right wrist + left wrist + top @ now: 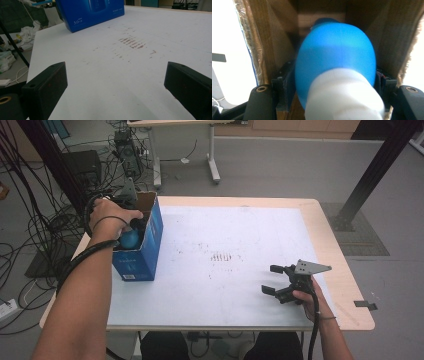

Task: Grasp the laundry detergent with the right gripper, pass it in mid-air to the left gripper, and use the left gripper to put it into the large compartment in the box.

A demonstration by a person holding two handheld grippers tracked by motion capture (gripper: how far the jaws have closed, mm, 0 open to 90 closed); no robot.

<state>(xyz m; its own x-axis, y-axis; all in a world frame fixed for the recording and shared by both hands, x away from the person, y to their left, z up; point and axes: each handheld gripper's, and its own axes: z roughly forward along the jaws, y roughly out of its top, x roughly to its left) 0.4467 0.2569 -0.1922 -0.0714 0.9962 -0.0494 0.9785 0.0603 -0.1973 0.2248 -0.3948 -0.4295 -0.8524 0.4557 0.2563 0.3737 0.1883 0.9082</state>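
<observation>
A blue cardboard box point(150, 245) stands open-topped at the table's left edge. My left gripper point(131, 231) reaches down into it. In the left gripper view a rounded blue object with a white end point(334, 62) fills the gap between the jaws of my left gripper point(334, 86), touching both pads, with the box's brown inner walls point(274, 37) around it. The same blue object point(129, 239) peeks out below the hand. My right gripper point(270, 279) rests low over the white mat at the front right, jaws wide apart with nothing between them point(115, 87). The blue box point(95, 12) stands far ahead of it.
A white mat point(240, 240) covers most of the wooden table, with a patch of brown marks point(222, 256) near its middle. Cables and equipment lie on the floor to the left. A second table stands beyond the far edge.
</observation>
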